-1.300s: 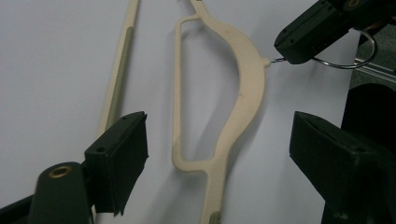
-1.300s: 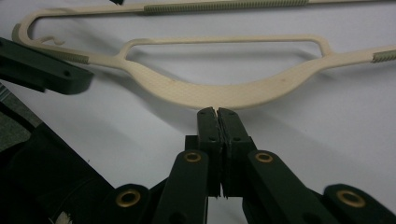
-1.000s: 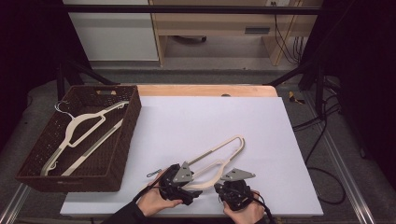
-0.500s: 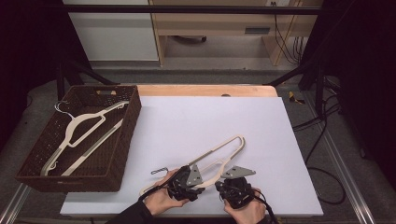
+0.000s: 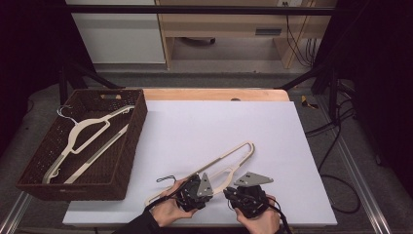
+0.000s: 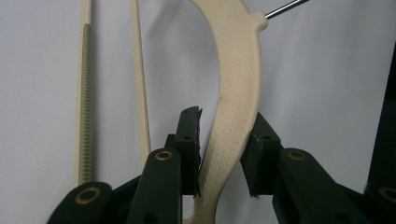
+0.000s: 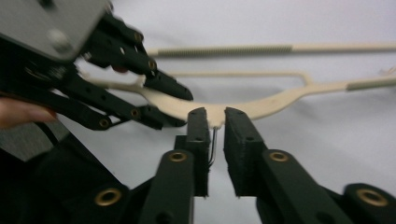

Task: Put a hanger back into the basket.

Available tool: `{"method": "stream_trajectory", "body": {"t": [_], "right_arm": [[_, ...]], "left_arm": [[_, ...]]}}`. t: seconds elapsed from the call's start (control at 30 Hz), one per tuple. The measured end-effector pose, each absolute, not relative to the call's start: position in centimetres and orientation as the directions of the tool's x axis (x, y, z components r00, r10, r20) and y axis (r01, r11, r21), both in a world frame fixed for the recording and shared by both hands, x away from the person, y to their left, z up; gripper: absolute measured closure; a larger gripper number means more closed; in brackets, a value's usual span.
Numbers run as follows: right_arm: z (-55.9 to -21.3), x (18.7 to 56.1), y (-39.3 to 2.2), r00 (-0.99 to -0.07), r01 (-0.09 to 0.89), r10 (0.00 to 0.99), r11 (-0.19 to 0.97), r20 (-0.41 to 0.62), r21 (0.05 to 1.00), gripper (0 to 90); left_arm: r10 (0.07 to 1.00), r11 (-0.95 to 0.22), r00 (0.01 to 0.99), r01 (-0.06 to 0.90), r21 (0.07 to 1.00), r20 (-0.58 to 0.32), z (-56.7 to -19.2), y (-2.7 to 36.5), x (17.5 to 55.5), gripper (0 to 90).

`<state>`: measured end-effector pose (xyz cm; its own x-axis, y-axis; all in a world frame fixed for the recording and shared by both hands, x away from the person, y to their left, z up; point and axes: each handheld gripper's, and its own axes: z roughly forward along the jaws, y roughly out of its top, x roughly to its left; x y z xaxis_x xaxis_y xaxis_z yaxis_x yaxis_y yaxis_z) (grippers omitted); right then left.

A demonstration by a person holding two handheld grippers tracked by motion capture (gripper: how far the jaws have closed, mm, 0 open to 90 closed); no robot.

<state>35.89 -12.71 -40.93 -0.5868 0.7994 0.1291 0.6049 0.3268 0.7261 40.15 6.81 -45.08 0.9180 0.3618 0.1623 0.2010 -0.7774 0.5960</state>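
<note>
Left fingers [image 6: 189, 140] have just been closing around the hanger [image 5: 229, 158]; its cream shoulder sits between them, near pad touching, a sliver of gap at the far pad, so no firm clamp seen. Right gripper [image 7: 215, 122] jaws have just been opening from shut: narrow gap, the hanger's thin wire hook shaft between the pads, neck just beyond the tips; pads appear off the wire.

Room: dark surround, pale wooden furniture behind, cables at right. Table [image 5: 272, 131]: white sheet over a wooden top with a metal frame. Basket [image 5: 129, 161], brown wicker, at table's left, holds a second hanger [image 5: 83, 134]. Hanger lies flat near the front edge, between both grippers. No readable writing.
</note>
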Motion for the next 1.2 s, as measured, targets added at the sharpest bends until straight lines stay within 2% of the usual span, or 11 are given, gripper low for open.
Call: {"method": "stream_trajectory", "body": {"t": [0.03,0.13,0.17,0.27,0.37,0.5,0.63,0.67,0.8,1.03,1.2], "right_arm": [[-40.9,35.9,-12.7,-0.587,0.605,0.799,0.327,0.129,0.726,77.9],[-39.3,35.5,-14.8,-0.597,0.513,0.792,0.255,0.127,0.819,64.2],[-39.3,35.5,-14.8,-0.597,0.513,0.792,0.255,0.127,0.819,64.2],[-38.3,35.6,-17.2,-0.553,0.445,0.823,0.161,0.128,0.881,50.4],[-38.1,35.8,-20.3,-0.474,0.392,0.872,0.087,0.121,0.916,41.2],[-39.0,36.4,-22.8,-0.418,0.389,0.896,0.024,0.153,0.921,32.8],[-40.3,37.2,-24.0,-0.428,0.387,0.887,0.007,0.173,0.922,25.6],[-41.3,37.8,-24.4,-0.460,0.404,0.866,0.011,0.193,0.915,19.1],[-42.8,38.5,-24.7,-0.482,0.433,0.849,0.017,0.216,0.901,14.3],[-43.6,38.7,-24.5,-0.485,0.437,0.853,0.045,0.193,0.898,11.9],[-43.5,38.6,-24.5,-0.496,0.430,0.848,0.053,0.187,0.901,10.9]], "left_arm": [[0.362,-0.777,0.918,0.201,0.596,0.162,-45.1,6.8,40.2,70.4],[0.372,-0.765,0.915,0.207,0.609,0.156,-44.5,7.3,40.0,71.1],[0.372,-0.765,0.915,0.207,0.609,0.156,-44.5,7.3,40.0,71.5],[0.385,-0.752,0.910,0.213,0.624,0.154,-43.9,7.9,40.0,72.2],[0.413,-0.728,0.900,0.232,0.645,0.142,-43.1,8.5,40.1,73.8],[0.452,-0.702,0.880,0.248,0.668,0.148,-42.0,9.8,40.5,76.2],[0.487,-0.678,0.862,0.268,0.684,0.144,-41.2,10.8,40.9,79.2],[0.500,-0.667,0.854,0.277,0.692,0.141,-41.0,11.1,41.1,79.9],[0.569,-0.601,0.815,0.320,0.733,0.111,-40.6,12.5,42.0,82.7],[0.611,-0.556,0.787,0.350,0.754,0.086,-40.3,14.1,43.3,85.7],[0.624,-0.497,0.781,0.377,0.781,0.020,-40.2,15.2,43.8,86.1]]}}
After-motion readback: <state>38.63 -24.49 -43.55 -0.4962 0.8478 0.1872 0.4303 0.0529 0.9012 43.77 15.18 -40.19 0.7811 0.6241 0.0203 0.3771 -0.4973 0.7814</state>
